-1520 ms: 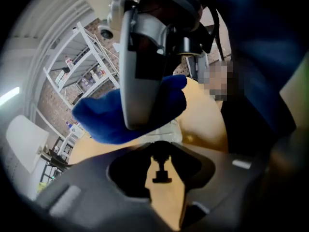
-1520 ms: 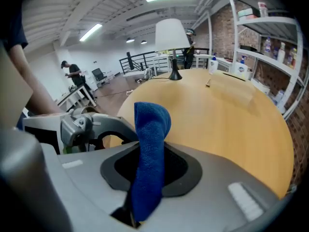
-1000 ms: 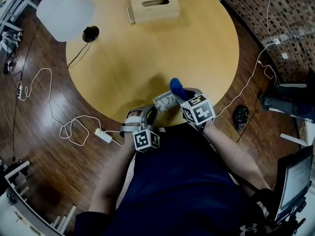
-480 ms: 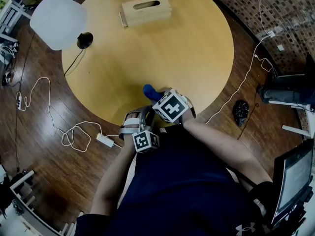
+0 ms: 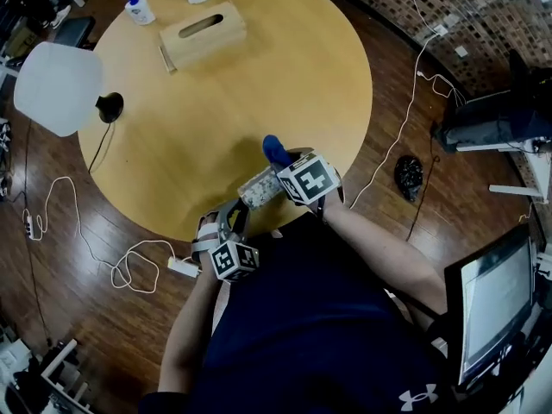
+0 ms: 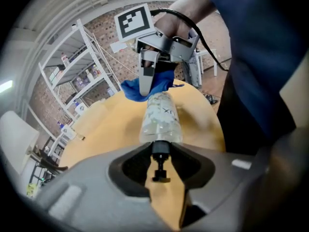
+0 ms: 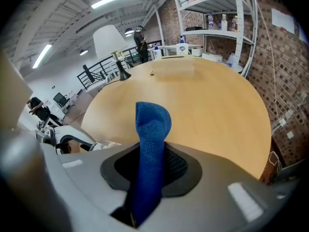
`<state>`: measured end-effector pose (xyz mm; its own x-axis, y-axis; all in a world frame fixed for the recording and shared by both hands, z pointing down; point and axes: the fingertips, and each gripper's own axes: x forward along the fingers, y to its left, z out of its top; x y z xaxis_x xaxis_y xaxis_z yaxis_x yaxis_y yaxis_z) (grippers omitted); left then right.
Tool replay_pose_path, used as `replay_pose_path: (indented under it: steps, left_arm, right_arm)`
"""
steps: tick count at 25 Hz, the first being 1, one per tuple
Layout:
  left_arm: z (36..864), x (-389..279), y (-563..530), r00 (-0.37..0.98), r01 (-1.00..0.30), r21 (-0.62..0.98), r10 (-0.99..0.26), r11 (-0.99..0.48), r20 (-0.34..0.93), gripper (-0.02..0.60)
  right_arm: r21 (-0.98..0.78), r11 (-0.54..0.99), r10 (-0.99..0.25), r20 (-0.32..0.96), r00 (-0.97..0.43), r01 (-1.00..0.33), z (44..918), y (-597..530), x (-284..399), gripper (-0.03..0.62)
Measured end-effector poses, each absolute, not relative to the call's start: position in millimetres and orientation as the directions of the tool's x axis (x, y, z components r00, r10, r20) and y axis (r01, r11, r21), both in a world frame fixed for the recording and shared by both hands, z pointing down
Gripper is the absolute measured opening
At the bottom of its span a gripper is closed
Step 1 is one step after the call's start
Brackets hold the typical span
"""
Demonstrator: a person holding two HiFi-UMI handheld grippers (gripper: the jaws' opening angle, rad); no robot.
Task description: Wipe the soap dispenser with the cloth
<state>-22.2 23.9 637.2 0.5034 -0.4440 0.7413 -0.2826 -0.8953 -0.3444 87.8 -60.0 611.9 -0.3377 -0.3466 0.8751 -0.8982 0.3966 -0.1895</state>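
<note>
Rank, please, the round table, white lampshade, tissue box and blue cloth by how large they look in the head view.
1. Round table
2. White lampshade, though nearer the camera
3. Tissue box
4. Blue cloth, only partly showing

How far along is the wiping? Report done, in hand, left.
Done: the left gripper clamps the soap dispenser by its pump neck; the right gripper clamps the cloth. In hand: cloth at the dispenser's far end. Left: likely wiping the body toward the pump; how much is clean can't be told.

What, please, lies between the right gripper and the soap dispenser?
The blue cloth, held by the right gripper, touching the soap dispenser's end; the left gripper view shows it.
</note>
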Motion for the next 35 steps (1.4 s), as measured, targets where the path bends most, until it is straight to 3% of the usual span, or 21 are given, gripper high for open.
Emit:
replay_pose_path:
  steps: [4, 8, 10, 13, 16, 22, 26, 31, 35]
  left_arm:
    - [635.5, -22.3, 27.6, 0.513, -0.336, -0.253, -0.402, -0.907, 0.759, 0.132]
    - [632.0, -17.8, 27.2, 0.569, -0.476, -0.001, -0.309, -0.879, 0.762, 0.132]
    - [632.3, -14.2, 22.1, 0.592, -0.51, 0.083, -0.279, -0.856, 0.757, 0.13]
    - [633.5, -31.8, 21.0, 0.58, -0.512, 0.118, -0.241, -0.851, 0.778, 0.132]
    - [635.2, -34.8, 20.9, 0.561, -0.49, 0.112, -0.215, -0.864, 0.799, 0.132]
    - [626.2, -32.6, 18.0, 0.57, -0.526, 0.197, -0.171, -0.827, 0.804, 0.13]
    - [581.1, -20.4, -6.2, 0.646, -0.598, 0.278, -0.246, -0.752, 0.723, 0.13]
    - [532.6, 12.8, -50.8, 0.647, -0.577, 0.154, -0.334, -0.802, 0.685, 0.129]
    - [530.6, 49.8, -60.7, 0.582, -0.383, -0.082, -0.309, -0.92, 0.752, 0.129]
  right_arm:
    - [-0.213, 0.322, -0.365, 0.871, -0.328, -0.923, 618.6, -58.1, 113.7, 0.094]
    - [-0.263, 0.259, -0.389, 0.853, -0.349, -0.929, 639.4, -49.7, 154.0, 0.094]
    - [-0.228, 0.314, -0.407, 0.844, -0.348, -0.922, 630.2, -51.5, 170.9, 0.094]
    - [-0.242, 0.498, -0.396, 0.791, -0.467, -0.832, 620.2, -47.8, 145.4, 0.094]
    - [-0.313, 0.584, -0.352, 0.734, -0.581, -0.749, 617.1, -40.5, 123.3, 0.094]
    - [-0.453, 0.491, -0.363, 0.669, -0.648, -0.744, 621.4, -47.0, 117.6, 0.094]
    - [-0.483, 0.424, -0.39, 0.666, -0.636, -0.766, 624.1, -50.3, 133.6, 0.094]
    - [-0.478, 0.392, -0.413, 0.673, -0.614, -0.786, 622.4, -52.5, 148.6, 0.094]
    - [-0.458, 0.386, -0.432, 0.677, -0.595, -0.801, 614.6, -60.5, 154.3, 0.094]
